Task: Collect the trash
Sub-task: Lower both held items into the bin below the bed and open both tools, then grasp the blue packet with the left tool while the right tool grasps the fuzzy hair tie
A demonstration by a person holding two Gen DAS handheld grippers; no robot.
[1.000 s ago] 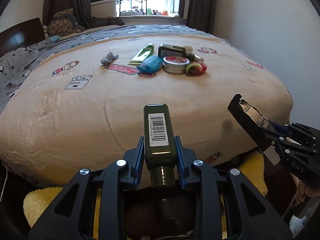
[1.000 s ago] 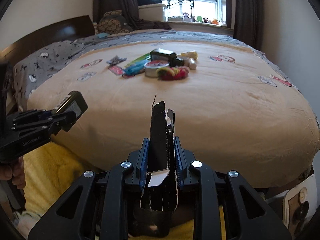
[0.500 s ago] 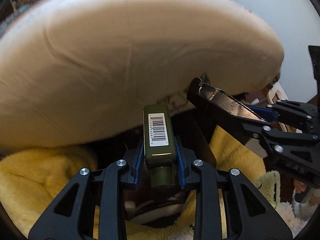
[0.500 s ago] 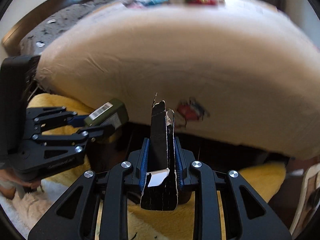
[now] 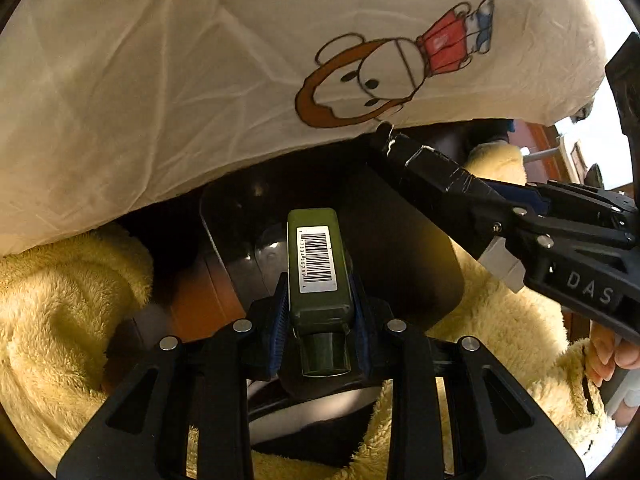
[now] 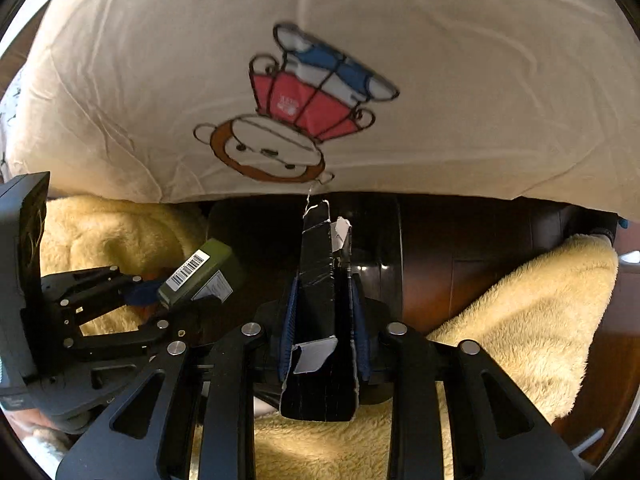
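My left gripper point(image 5: 320, 312) is shut on a dark green bottle point(image 5: 318, 264) with a white barcode label, cap end toward the camera. It hangs over the open mouth of a dark bin point(image 5: 400, 240) on the floor beside the bed. My right gripper point(image 6: 324, 316) is shut on a torn, flattened black carton point(image 6: 320, 300) and holds it over the same bin point(image 6: 376, 248). In the left wrist view the carton point(image 5: 432, 180) comes in from the right above the bin. In the right wrist view the green bottle point(image 6: 200, 276) shows at the left.
The cream bedspread with a cartoon monkey print point(image 5: 240, 80) hangs just above and behind the bin. A fluffy yellow rug point(image 5: 60, 300) surrounds the bin on the floor. Dark wood point(image 6: 460, 260) of the bed frame is behind it.
Both grippers have dropped from bed height and tilted down toward the floor. The bed top with its items has left view; the bin now lies under both held items.
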